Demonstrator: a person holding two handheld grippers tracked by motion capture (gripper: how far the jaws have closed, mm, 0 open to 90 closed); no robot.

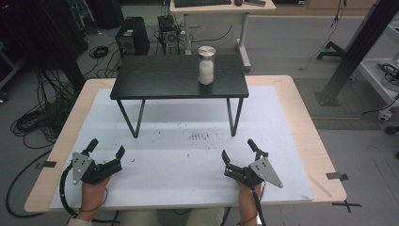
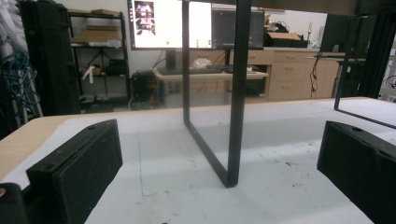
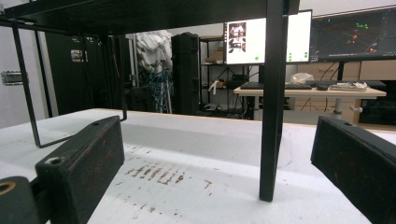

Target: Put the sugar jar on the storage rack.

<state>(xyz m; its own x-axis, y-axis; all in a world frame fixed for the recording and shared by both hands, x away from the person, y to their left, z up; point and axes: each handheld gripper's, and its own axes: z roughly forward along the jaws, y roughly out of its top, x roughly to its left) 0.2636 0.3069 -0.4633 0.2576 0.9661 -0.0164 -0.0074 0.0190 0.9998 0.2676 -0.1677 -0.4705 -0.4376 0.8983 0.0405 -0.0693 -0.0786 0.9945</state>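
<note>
The high view looks forward and down over the black stand point(image 1: 179, 77) from the person's side; both gripper views sit low near the white mat (almost at its surface), facing the stand's legs, which they share

A jar point(image 1: 206, 65) stood on a small table's point(image 1: 155, 80) right part, at the mat's point(image 1: 179, 160) far side; the left gripper point(image 1: 106, 149) and right gripper point(image 1: 239, 151) lay near, well apart.
</note>
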